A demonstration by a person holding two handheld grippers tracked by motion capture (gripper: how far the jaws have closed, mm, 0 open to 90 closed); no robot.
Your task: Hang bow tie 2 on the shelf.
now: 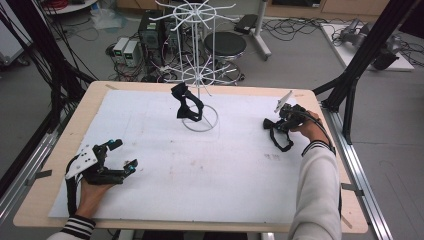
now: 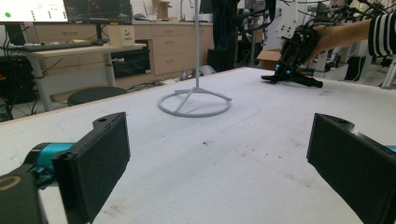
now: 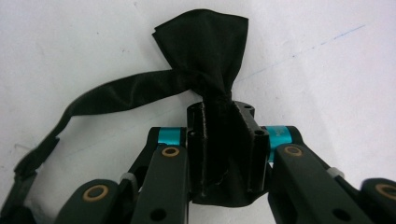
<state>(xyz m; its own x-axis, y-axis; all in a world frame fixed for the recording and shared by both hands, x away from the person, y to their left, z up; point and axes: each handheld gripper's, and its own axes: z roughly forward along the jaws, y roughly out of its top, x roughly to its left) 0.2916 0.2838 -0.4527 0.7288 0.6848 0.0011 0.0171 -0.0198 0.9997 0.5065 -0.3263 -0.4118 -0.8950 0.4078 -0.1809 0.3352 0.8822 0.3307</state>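
Right gripper view has my right claw [image 3: 226, 140] clenched on a black bow tie [image 3: 205, 60]; my left claw [image 1: 120, 156], at the worktop's [image 1: 200, 165] eight o'clock, gapes released.

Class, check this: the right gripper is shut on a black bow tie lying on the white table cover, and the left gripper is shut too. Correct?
Not quite. The left gripper is open: the left gripper view shows its jaws wide apart with nothing between them. The right gripper is indeed shut on the black bow tie.

Even, bright overhead light washes the white surface [image 1: 210, 165] with only faint shadows, while the close right gripper view is soft and slightly blurred, and the left gripper view's edges bend.
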